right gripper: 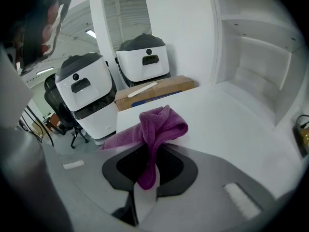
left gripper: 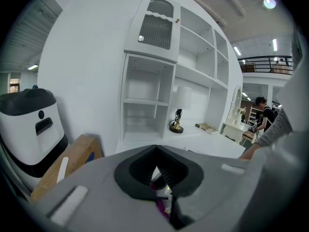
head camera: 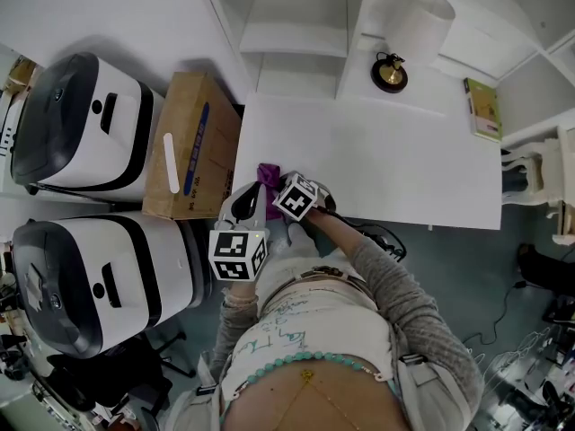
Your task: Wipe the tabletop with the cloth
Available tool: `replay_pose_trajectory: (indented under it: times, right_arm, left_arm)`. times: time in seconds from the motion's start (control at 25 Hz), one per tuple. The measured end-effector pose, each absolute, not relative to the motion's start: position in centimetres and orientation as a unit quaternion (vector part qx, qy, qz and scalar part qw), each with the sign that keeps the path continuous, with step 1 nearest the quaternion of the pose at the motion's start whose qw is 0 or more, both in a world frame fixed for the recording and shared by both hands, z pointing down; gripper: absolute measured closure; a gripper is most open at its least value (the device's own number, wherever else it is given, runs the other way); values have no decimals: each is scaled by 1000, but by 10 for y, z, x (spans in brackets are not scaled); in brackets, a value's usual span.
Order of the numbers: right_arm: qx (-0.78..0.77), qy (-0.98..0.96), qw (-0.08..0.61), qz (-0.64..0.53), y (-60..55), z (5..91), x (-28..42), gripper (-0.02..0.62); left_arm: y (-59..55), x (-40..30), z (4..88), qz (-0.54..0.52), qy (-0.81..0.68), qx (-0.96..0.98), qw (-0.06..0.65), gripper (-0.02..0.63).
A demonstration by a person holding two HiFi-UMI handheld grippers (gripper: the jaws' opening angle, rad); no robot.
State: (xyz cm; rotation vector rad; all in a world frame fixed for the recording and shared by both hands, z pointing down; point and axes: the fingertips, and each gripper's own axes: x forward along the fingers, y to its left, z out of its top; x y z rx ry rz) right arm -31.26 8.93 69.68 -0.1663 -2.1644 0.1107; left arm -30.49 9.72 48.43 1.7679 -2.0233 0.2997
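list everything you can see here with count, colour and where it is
cloth: 1, purple, table's near left corner
table: 1, white, centre
cardboard box: 1, brown, left of table
machines: 2, white and black, far left
lamp: 1, white, table's back
ornament: 1, black and gold, beside lamp
book: 1, green, table's right
shelves: 1 unit, white, behind table
right gripper: 1, grey, clamping cloth
left gripper: 1, grey, beside it, jaws together

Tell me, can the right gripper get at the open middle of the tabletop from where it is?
Probably yes. The right gripper, shut on the cloth, is at the near left corner of the tabletop, and the surface ahead is bare; the book lies far right.
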Motion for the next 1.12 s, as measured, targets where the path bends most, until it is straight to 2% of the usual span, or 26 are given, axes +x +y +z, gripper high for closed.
replay_pose_trajectory:
  times: [1.12]
  right_arm:
    - [-48,-877,476,45,63,697,-254,517]
  left_arm:
    - [58,-249,481,111,-704,667,217,604]
